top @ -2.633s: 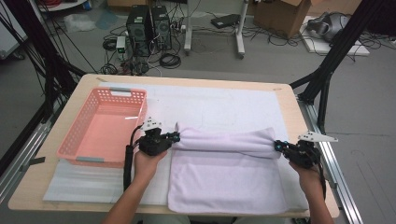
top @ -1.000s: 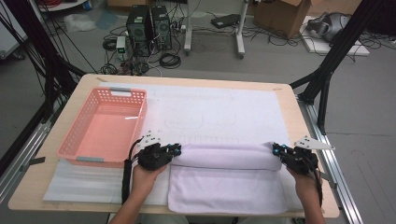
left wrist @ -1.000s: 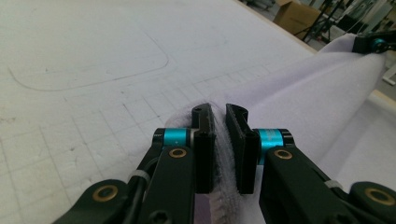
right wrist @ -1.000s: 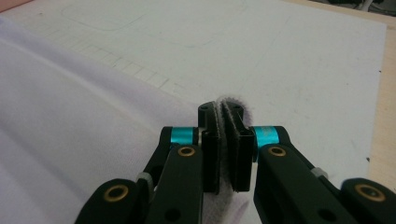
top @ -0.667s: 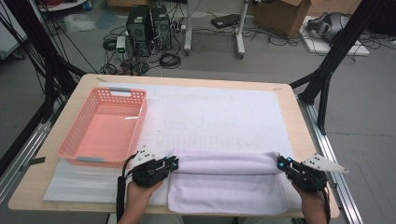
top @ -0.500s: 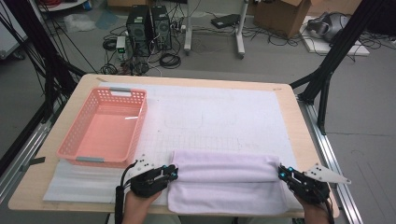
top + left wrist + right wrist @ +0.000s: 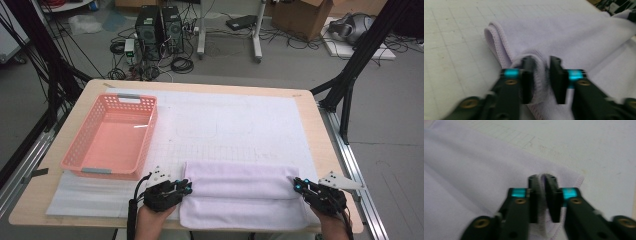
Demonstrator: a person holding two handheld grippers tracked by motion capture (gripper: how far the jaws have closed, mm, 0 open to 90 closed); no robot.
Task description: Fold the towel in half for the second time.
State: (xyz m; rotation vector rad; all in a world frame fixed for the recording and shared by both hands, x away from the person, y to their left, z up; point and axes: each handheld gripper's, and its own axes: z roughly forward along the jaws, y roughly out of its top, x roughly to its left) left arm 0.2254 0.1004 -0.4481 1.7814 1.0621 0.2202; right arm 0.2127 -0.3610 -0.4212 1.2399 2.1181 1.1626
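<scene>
Two grippers pinch the towel at the table's six o'clock edge: left gripper at its nine o'clock end, jaws just closing on hem; right gripper clamped at three o'clock.

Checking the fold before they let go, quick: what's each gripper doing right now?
Left gripper: shut on the towel, pinching its folded edge.
Right gripper: shut on the towel's other end.

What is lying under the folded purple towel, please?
The purple towel lies on the white gridded mat, which covers the wooden table. The towel is doubled: its upper layer rests on its lower layer. Whether anything lies between the layers cannot be seen.
</scene>
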